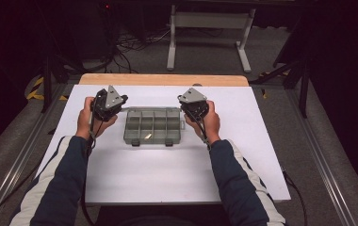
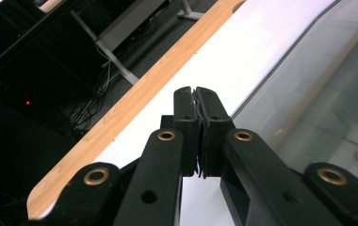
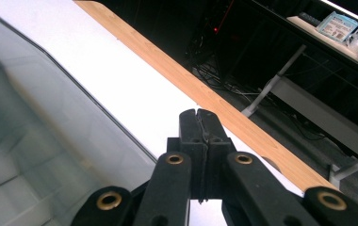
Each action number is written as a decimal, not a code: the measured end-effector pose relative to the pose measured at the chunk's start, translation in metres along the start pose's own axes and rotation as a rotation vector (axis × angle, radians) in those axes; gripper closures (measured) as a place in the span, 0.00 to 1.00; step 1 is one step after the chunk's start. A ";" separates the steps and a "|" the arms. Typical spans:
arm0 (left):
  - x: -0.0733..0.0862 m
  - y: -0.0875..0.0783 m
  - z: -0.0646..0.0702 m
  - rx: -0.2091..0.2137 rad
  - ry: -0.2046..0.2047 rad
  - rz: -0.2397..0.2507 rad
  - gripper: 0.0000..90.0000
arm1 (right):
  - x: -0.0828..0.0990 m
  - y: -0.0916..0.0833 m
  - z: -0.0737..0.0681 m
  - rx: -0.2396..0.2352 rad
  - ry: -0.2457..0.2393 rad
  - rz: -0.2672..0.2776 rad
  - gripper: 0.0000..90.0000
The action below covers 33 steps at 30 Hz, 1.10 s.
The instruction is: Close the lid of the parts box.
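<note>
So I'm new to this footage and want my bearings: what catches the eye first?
A grey compartment box with a clear lid sits mid-table on the white tabletop, with one small pale item in a near compartment. A hand-held tool flanks it on each side, the left tool and the right tool, both with jaws shut on nothing. A wooden strip edges the table's far side.

Grey compartment box [image 1: 152,126]; black tongs [image 1: 120,100]; white table [image 1: 167,169].

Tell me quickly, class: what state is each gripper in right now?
Left gripper: closed, jaws pressed together, holding nothing, beside the compartment box.
Right gripper: closed, holding nothing, at the box's other side.
</note>
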<state>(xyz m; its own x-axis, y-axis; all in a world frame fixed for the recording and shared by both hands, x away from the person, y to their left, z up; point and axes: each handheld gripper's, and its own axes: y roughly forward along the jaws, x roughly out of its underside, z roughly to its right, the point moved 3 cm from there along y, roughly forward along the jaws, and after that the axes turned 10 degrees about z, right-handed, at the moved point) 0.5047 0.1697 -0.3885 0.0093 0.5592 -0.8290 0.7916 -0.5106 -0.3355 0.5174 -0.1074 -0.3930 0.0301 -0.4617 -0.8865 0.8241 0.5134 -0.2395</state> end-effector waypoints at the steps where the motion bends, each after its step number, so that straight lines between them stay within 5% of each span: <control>1: -0.001 -0.001 0.003 0.008 0.011 0.006 0.98 | 0.000 -0.003 -0.002 -0.006 -0.002 0.007 1.00; 16: 0.009 -0.017 0.032 0.063 -0.027 0.068 0.98 | 0.012 -0.022 -0.023 -0.103 0.036 0.025 1.00; 33: 0.030 -0.028 0.066 0.126 -0.068 0.091 0.99 | 0.027 -0.034 -0.060 -0.224 0.016 0.005 1.00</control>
<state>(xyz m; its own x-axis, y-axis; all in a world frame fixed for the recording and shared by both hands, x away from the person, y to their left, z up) 0.4424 0.1579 -0.4336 0.0329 0.4638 -0.8854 0.7067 -0.6372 -0.3075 0.4561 -0.0939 -0.4321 0.0235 -0.4480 -0.8937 0.6776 0.6645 -0.3152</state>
